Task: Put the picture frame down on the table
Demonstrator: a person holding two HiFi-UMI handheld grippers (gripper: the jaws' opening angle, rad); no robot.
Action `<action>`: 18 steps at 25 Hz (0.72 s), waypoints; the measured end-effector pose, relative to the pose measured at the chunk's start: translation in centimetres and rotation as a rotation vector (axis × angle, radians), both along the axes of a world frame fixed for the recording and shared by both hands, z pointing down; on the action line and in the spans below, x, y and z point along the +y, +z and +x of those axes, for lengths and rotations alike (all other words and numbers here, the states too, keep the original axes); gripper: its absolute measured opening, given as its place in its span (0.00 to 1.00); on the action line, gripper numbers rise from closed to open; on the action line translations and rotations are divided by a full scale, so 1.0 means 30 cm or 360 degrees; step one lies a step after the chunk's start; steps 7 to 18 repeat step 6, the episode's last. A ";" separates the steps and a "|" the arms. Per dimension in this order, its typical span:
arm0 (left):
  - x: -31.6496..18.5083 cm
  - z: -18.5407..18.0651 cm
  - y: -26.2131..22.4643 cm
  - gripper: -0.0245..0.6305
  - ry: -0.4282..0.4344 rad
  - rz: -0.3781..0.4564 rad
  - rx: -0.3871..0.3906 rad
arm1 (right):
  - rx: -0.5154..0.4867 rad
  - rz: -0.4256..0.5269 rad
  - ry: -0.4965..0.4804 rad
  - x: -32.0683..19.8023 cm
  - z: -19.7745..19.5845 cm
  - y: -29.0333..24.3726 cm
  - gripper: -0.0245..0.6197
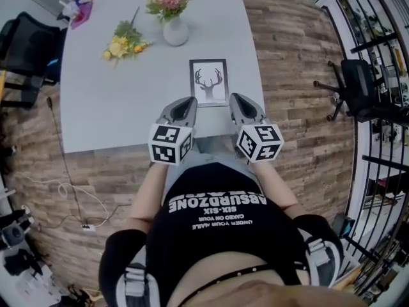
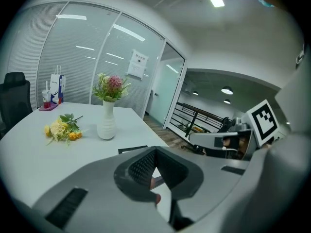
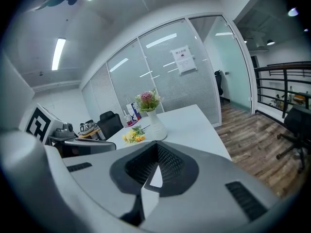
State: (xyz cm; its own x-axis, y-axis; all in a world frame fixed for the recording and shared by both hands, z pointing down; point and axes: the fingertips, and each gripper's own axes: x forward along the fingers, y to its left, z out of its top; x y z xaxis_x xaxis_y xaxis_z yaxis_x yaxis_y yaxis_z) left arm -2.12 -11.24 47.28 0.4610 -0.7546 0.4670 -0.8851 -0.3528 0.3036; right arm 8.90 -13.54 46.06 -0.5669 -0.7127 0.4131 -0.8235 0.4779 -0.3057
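Note:
The picture frame [image 1: 208,82], black-edged with a deer-head print, lies flat on the white table [image 1: 128,101] close to its near edge. My left gripper [image 1: 190,102] sits just left of the frame's near corner, jaws shut with nothing between them. My right gripper [image 1: 237,99] sits just right of the frame, also shut and empty. In the left gripper view the frame's dark edge [image 2: 132,149] shows beyond the closed jaw tips [image 2: 154,152]. The right gripper view shows its own closed jaws [image 3: 156,154] with the table beyond; the frame is hidden there.
A white vase of pink flowers [image 1: 174,29] and a loose yellow bunch [image 1: 125,43] lie at the table's far side. A bag [image 1: 77,5] stands on the far left corner. A black chair [image 1: 25,43] is at the left, another chair [image 1: 358,88] and a railing at the right.

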 end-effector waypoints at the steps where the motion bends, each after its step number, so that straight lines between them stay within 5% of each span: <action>1: 0.003 0.000 0.001 0.06 0.0002 -0.0008 0.0011 | 0.0000 0.0000 -0.0004 0.003 -0.003 0.000 0.06; 18: 0.018 -0.001 -0.005 0.06 0.0003 -0.0030 0.0041 | 0.0010 -0.0006 -0.0038 0.021 -0.017 -0.006 0.06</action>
